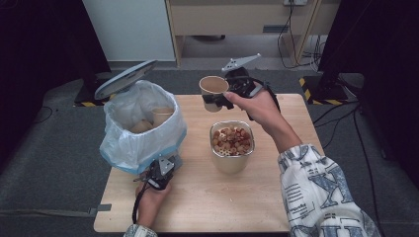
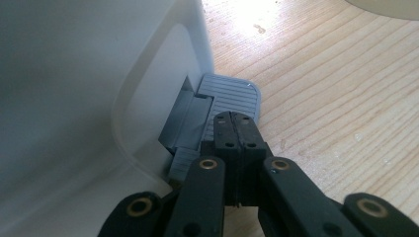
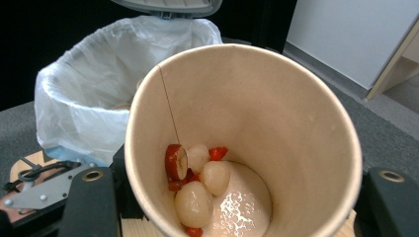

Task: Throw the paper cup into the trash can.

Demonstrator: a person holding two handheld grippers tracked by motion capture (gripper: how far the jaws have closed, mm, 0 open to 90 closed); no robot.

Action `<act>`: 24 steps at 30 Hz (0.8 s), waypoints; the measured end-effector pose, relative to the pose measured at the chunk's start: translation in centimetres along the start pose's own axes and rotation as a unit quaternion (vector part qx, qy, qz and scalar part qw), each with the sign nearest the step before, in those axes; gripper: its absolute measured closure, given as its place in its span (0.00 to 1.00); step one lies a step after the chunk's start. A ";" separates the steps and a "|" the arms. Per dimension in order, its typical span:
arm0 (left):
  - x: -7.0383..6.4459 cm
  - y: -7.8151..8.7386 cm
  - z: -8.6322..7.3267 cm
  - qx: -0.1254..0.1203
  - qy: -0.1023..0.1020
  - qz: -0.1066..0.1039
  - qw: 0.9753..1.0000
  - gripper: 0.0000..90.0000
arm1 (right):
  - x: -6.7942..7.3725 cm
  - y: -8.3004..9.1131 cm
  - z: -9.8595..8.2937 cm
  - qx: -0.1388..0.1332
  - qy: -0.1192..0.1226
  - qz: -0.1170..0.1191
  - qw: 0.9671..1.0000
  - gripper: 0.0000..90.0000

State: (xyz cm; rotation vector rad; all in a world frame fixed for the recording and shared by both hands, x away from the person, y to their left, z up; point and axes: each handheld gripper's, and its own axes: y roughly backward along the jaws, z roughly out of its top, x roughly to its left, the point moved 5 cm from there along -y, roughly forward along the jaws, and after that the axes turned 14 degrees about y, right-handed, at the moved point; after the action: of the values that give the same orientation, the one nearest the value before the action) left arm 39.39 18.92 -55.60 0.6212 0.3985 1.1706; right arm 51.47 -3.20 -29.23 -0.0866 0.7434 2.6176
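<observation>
Two grippers, two cups, one bin, one table; counted from the high view. Right gripper (image 1: 221, 101) raised over the far half of the wooden table (image 1: 207, 197), clamped on a paper cup (image 1: 213, 89) held upright between its jaws, one jaw on each side of the wall (seen in the right gripper view at the lower corners); inside that cup (image 3: 276, 123) a few pale round pieces, some red bits and pale liquid at the bottom. Second, larger cup (image 1: 231, 146) standing on the table nearer the person, heaped with brown and red pieces; well below and just nearer than the held one. Bin (image 1: 141, 126) at the table's left edge, lined with a white bag, lid (image 1: 124, 79) tipped up; two paper cups lying inside (possibly more, hard to tell). Left gripper (image 1: 159, 174) low at the bin's base; jaws pressed together, tips (image 2: 235, 129) resting on the grey pedal (image 2: 232, 94) beside the bin's white wall (image 2: 74, 98).
</observation>
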 end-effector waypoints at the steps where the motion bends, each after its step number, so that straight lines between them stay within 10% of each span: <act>1: 0.0 0.0 0.0 0.000 0.000 0.000 1.000 0.99 | 0.0 -0.1 0.2 -0.002 0.000 0.000 1.000 0.36; 24: 0.0 0.0 0.0 0.000 -0.001 0.002 1.000 0.99 | 1.6 -2.9 3.1 -0.004 -0.003 0.012 1.000 0.36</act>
State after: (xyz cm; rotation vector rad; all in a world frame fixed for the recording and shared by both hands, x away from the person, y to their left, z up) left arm 39.40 18.93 -55.59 0.6217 0.3962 1.1733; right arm 51.38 1.26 -28.24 -0.0730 0.7358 2.6436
